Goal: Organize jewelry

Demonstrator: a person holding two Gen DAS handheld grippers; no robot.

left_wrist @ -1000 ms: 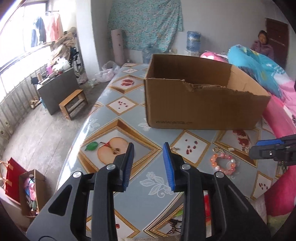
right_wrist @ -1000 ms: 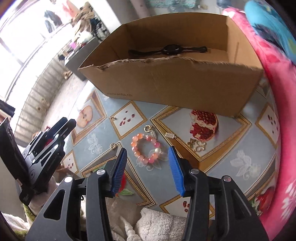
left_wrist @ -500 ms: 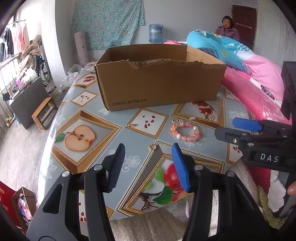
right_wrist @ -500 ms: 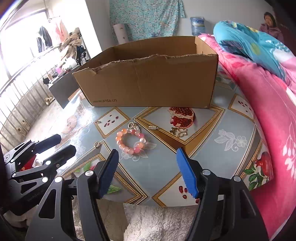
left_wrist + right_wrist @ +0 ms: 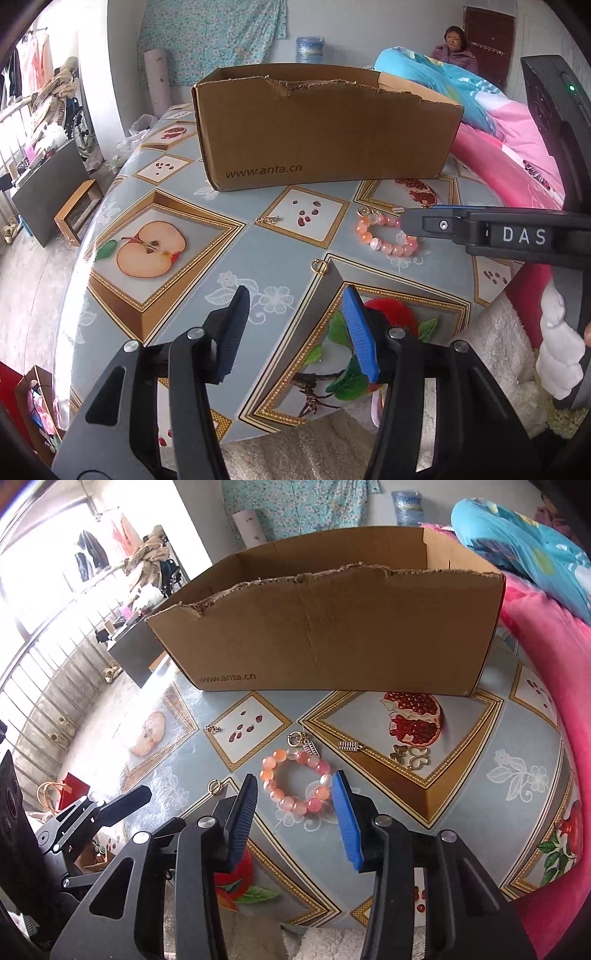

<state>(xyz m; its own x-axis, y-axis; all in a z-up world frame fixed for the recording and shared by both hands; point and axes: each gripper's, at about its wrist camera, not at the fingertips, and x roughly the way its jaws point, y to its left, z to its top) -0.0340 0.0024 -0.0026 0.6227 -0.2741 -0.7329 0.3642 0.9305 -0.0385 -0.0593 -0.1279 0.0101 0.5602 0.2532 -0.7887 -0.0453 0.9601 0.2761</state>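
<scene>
A pink and white bead bracelet lies on the fruit-patterned table, in front of a cardboard box. My right gripper hangs just over it with its jaws closing. The beads sit between the blue pads, which do not clearly press on them. From the left wrist view the right gripper reaches in from the right over the bracelet. My left gripper is open and empty, with a small gold ring a little ahead of its tips.
A silver charm lies left of the bracelet. An abacus charm and butterfly charms lie to its right. Pink bedding borders the table's right side. A person sits at the back.
Both grippers have come lower and closer to the table. The right one has moved up to the bracelet and its jaws have narrowed. The left jaws stand wider than a second ago.
</scene>
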